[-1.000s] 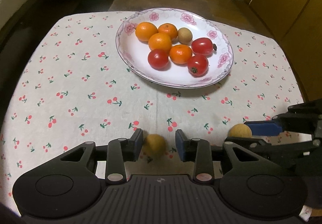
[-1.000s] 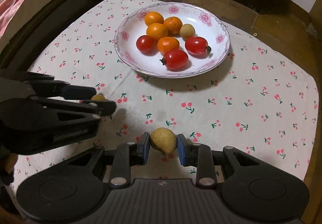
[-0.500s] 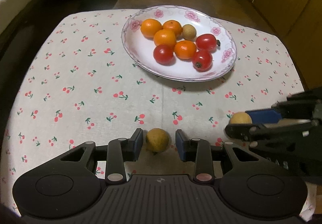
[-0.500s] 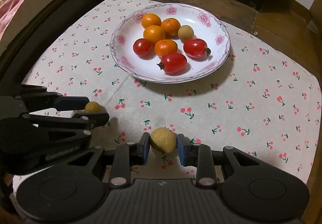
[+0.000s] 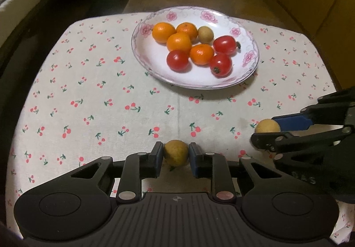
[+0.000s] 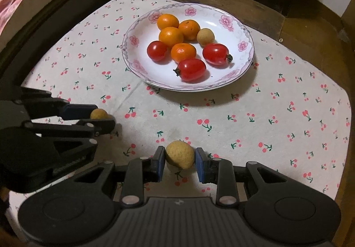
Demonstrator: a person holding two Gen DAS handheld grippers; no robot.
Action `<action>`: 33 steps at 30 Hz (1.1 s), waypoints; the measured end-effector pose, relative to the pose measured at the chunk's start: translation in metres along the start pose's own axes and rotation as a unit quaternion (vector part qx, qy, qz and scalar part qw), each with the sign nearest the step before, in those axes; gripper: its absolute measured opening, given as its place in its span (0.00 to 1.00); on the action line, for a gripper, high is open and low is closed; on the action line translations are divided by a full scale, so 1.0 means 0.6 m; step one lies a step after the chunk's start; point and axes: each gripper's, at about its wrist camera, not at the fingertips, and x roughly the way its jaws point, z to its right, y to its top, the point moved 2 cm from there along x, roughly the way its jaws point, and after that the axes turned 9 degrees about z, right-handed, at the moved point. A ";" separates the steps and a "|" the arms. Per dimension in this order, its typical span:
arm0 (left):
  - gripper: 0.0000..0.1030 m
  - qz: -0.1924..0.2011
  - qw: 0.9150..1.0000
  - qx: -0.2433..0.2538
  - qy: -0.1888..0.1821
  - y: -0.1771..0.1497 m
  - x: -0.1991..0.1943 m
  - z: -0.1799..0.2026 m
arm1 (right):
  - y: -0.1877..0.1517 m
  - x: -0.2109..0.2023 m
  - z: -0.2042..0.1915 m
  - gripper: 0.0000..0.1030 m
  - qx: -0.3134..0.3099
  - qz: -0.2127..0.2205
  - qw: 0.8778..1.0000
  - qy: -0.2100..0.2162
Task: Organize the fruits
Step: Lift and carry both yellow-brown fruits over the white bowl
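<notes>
While both grippers sit low over the near edge of the table [image 5: 66, 82], each one is closed on a small tan fruit. The left gripper [image 5: 176, 154] clamps a round yellow-brown fruit [image 5: 176, 152] between its blue pads, both pads touching the fruit's sides; in the right wrist view this same fruit [image 6: 98, 113] shows at the tip of the left gripper [image 6: 99, 117], at the left of the scene. The right gripper [image 6: 179, 157] holds a second tan fruit [image 6: 180, 154] between its pads in the same manner; in the left wrist view that fruit [image 5: 267, 126] appears at the right, at the tip of the right gripper [image 5: 269, 130]. Whether either fruit touches the cloth cannot be told. A white tablecloth [image 6: 266, 113] with a red cherry print covers the table. A floral-rimmed white plate [image 6: 233, 13] stands on the far half of the cloth, well apart from both grippers. The plate carries four oranges [image 6: 170, 36], three red tomatoes [image 6: 192, 69] and one tan fruit [image 6: 205, 36], grouped close together with the oranges at the far left and the tomatoes along the near side
</notes>
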 end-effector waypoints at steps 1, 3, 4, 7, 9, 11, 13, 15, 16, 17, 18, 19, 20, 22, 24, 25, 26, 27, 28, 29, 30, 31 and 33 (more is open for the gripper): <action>0.31 0.002 1.000 0.000 -0.002 0.002 -0.003 0.001 | 0.001 -0.001 0.001 0.28 0.001 0.002 1.000 0.001; 0.31 0.008 1.000 0.000 -0.007 0.007 -0.009 0.003 | 0.005 -0.006 0.003 0.28 0.001 0.008 1.000 -0.002; 0.31 0.011 1.000 -0.001 -0.009 0.010 -0.012 0.005 | 0.008 -0.008 0.005 0.28 0.002 0.012 1.000 -0.002; 0.31 0.019 1.000 -0.001 -0.014 0.017 -0.019 0.009 | 0.016 -0.014 0.008 0.28 0.005 0.019 1.000 -0.003; 0.32 0.023 1.000 0.000 -0.016 0.021 -0.022 0.012 | 0.019 -0.016 0.008 0.29 0.004 0.023 1.000 -0.005; 0.32 0.026 1.000 0.002 -0.016 0.025 -0.024 0.014 | 0.021 -0.017 0.008 0.29 0.001 0.025 1.000 -0.007; 0.32 0.029 0.999 0.003 -0.014 0.028 -0.024 0.016 | 0.023 -0.018 0.008 0.29 -0.001 0.028 1.000 -0.011; 0.32 0.032 0.999 0.003 -0.012 0.032 -0.024 0.016 | 0.027 -0.020 0.011 0.29 0.002 0.032 0.999 -0.013; 0.32 0.033 0.999 0.001 -0.012 0.035 -0.024 0.015 | 0.030 -0.021 0.012 0.29 0.003 0.034 0.999 -0.014; 0.32 0.034 0.999 -0.001 -0.011 0.038 -0.024 0.014 | 0.033 -0.022 0.014 0.29 0.004 0.037 0.999 -0.015; 0.32 0.036 0.999 -0.003 -0.011 0.042 -0.024 0.014 | 0.035 -0.023 0.015 0.29 0.005 0.039 0.999 -0.015; 0.32 0.038 0.999 -0.004 -0.012 0.045 -0.024 0.014 | 0.038 -0.024 0.016 0.29 0.007 0.041 0.999 -0.014; 0.32 0.040 0.999 -0.005 -0.012 0.049 -0.024 0.014 | 0.041 -0.025 0.016 0.29 0.008 0.044 0.999 -0.013; 0.31 0.045 0.999 -0.004 -0.011 0.056 -0.023 0.016 | 0.045 -0.026 0.016 0.29 0.008 0.047 0.999 -0.013; 0.32 0.047 0.999 -0.002 -0.008 0.063 -0.021 0.017 | 0.050 -0.026 0.017 0.29 0.007 0.049 0.999 -0.015; 0.32 0.048 0.999 -0.002 -0.007 0.067 -0.020 0.017 | 0.053 -0.026 0.019 0.29 0.008 0.051 0.999 -0.015; 0.31 0.049 0.999 -0.003 -0.006 0.069 -0.019 0.017 | 0.056 -0.025 0.021 0.29 0.009 0.052 0.999 -0.016; 0.31 0.050 0.999 -0.005 -0.006 0.073 -0.018 0.017 | 0.058 -0.025 0.023 0.29 0.010 0.053 0.998 -0.017; 0.31 0.051 0.999 -0.006 -0.005 0.077 -0.017 0.017 | 0.062 -0.025 0.025 0.29 0.011 0.054 0.998 -0.018; 0.31 0.052 0.999 -0.006 -0.004 0.081 -0.016 0.018 | 0.065 -0.024 0.027 0.29 0.013 0.055 0.998 -0.019; 0.31 0.053 0.999 -0.007 -0.003 0.085 -0.015 0.018 | 0.068 -0.024 0.029 0.29 0.014 0.057 0.998 -0.020; 0.30 0.055 0.998 -0.006 -0.002 0.089 -0.015 0.019 | 0.072 -0.024 0.031 0.29 0.016 0.059 0.998 -0.020; 0.30 0.058 0.998 -0.004 -0.001 0.097 -0.013 0.020 | 0.079 -0.024 0.036 0.29 0.017 0.062 0.998 -0.021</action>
